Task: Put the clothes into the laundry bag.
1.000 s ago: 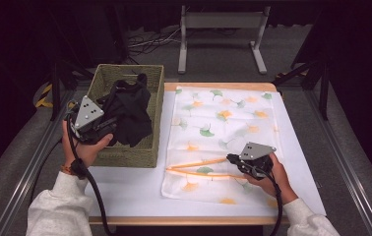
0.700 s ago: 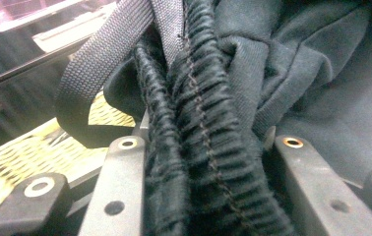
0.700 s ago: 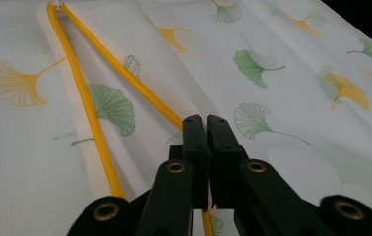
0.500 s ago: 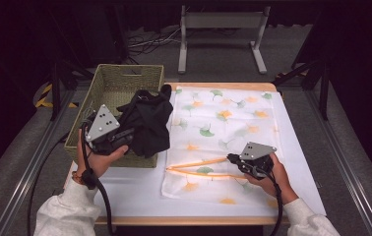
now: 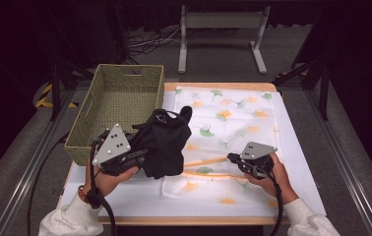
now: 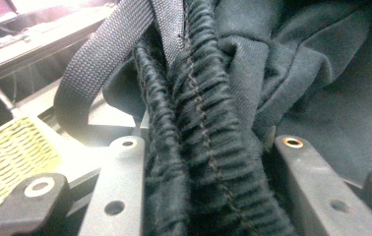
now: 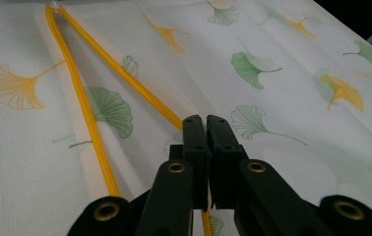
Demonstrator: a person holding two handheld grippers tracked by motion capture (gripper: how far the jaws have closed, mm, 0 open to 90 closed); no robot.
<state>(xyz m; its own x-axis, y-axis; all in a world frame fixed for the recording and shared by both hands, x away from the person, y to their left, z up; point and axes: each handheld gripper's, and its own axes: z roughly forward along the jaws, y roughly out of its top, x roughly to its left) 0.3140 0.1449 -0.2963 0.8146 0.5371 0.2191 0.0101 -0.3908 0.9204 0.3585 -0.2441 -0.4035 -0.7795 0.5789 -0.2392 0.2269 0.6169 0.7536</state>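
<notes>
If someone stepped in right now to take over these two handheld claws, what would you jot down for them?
Left claw: shut on the black garment, held up between the wicker basket and the printed zip bag.
Right claw: shut on the bag's edge by the orange zipper, which is unzipped.
Done: garment out of the basket, bag mouth opened.
Left: probably feed the garment through the opening, then zip it shut.
</notes>
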